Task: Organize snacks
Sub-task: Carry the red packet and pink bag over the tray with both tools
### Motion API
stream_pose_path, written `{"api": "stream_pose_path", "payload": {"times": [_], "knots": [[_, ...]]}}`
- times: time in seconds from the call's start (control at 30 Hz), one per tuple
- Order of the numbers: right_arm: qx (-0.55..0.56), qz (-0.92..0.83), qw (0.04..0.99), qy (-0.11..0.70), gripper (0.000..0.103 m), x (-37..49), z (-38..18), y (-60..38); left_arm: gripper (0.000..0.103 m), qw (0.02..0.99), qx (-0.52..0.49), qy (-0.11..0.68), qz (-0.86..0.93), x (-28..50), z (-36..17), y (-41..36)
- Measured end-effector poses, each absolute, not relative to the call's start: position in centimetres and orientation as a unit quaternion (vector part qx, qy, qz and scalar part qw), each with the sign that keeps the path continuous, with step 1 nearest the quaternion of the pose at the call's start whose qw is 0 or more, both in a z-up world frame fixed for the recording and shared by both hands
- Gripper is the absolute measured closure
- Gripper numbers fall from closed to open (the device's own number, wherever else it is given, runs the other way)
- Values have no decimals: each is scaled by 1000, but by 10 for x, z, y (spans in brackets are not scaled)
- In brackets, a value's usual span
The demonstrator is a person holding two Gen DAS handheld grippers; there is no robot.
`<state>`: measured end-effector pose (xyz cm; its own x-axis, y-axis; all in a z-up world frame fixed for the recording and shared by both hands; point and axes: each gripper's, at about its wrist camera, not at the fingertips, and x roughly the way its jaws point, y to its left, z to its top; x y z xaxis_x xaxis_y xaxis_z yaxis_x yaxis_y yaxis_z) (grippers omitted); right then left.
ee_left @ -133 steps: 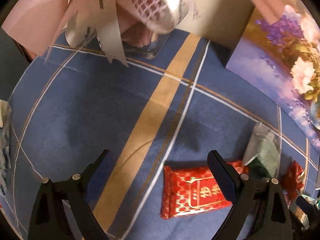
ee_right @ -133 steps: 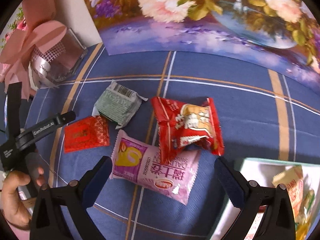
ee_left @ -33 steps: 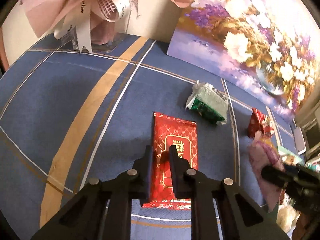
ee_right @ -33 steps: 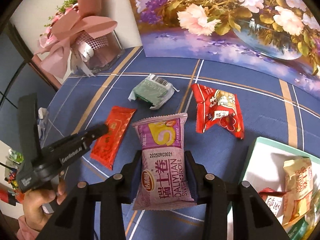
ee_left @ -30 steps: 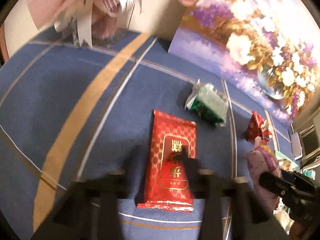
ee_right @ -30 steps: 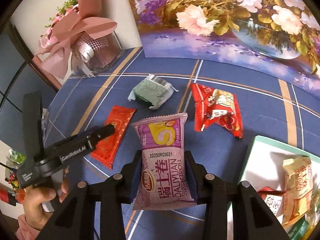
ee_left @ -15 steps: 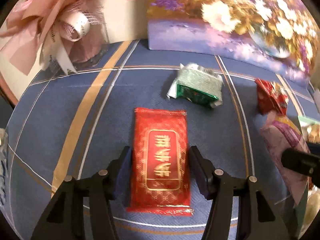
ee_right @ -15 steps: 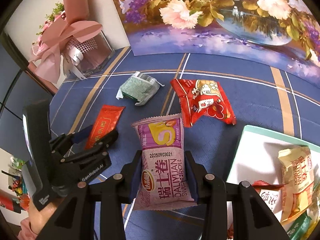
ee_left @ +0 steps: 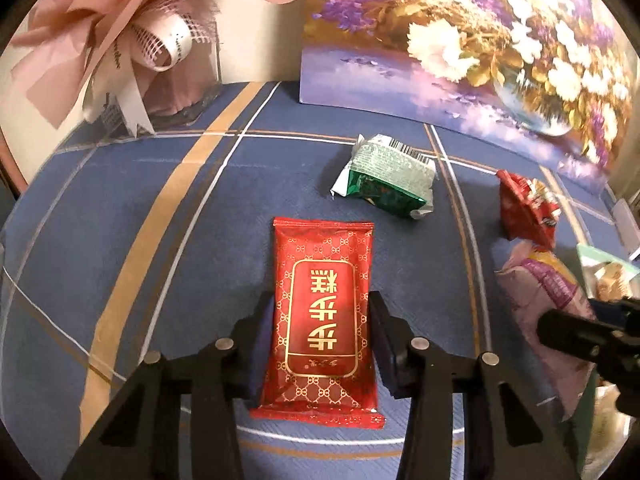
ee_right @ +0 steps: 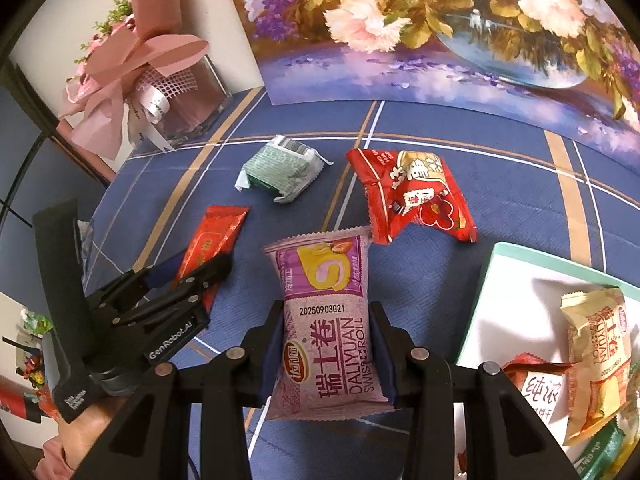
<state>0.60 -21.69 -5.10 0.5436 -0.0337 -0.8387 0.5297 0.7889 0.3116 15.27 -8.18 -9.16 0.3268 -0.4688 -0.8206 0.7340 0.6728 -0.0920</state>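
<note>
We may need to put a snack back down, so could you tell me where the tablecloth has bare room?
Bare cloth lies left of the red flat packet, across the tan stripe toward the pink bouquet box, and behind the red candy bag below the flower painting. It is crowded around the green packet, the pink Swiss roll and the tray.

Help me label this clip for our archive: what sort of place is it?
Probably a home, on a table: a blue plaid tablecloth, a flower painting leaning against the wall, a pink ribboned bouquet, and loose snack packets beside a tray.
</note>
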Motion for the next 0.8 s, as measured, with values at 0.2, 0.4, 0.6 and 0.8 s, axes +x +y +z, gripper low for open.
{"api": "stream_pose_path", "payload": {"times": [0.2,0.4,0.6,0.8], "knots": [[276,-151,841,440,61,-5,-41,-205,57,792,133,444,-396,142,-74,-76],[282,-147,847,426,61,-31,-31,-203,57,789,129,434,-415,125,-46,-76],[288,-165,851,407,61,-68,-23,-212,57,780,135,421,-442,96,-20,-89],[316,-208,851,364,61,-134,-14,-236,57,768,148,397,-480,53,5,-115]]}}
